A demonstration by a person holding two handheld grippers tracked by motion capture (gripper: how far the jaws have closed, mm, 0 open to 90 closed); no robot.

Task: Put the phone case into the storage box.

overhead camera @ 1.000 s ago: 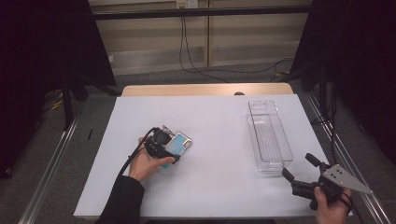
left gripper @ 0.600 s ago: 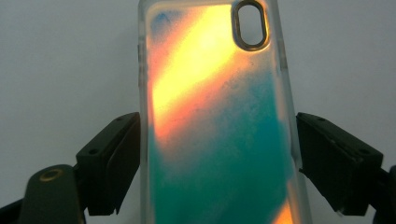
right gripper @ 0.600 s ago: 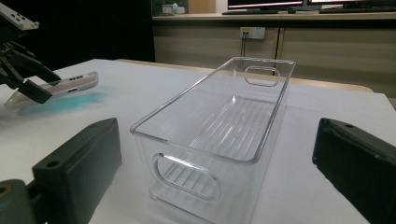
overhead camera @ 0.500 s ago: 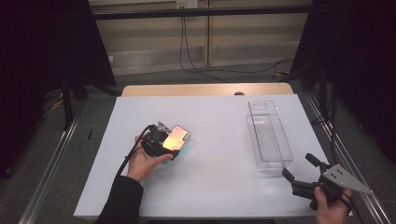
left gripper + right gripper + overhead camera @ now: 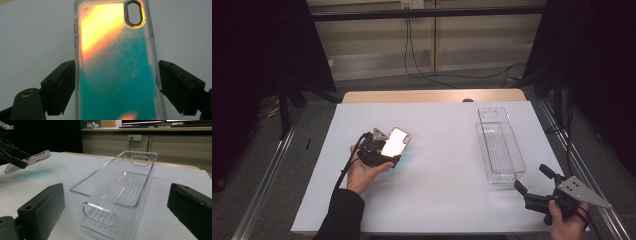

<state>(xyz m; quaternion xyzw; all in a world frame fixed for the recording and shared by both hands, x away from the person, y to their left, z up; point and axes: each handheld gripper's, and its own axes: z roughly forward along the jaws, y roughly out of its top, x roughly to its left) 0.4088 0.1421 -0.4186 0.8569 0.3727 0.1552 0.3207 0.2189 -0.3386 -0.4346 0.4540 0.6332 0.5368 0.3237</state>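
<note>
Evidently the phone case, a clear-edged shell shading from orange to teal, sat between the jaws of the left gripper, held by its long edges and lifted off the white table at a tilt. The hold looked slight: the pads met only smooth, rounded rims, so a quick swing or twist could let it slide out. The clear plastic bin stood well apart to the right, and its narrow opening could catch a tilted case. The right gripper rested near the bin's near end, jaws wide and empty.
</note>
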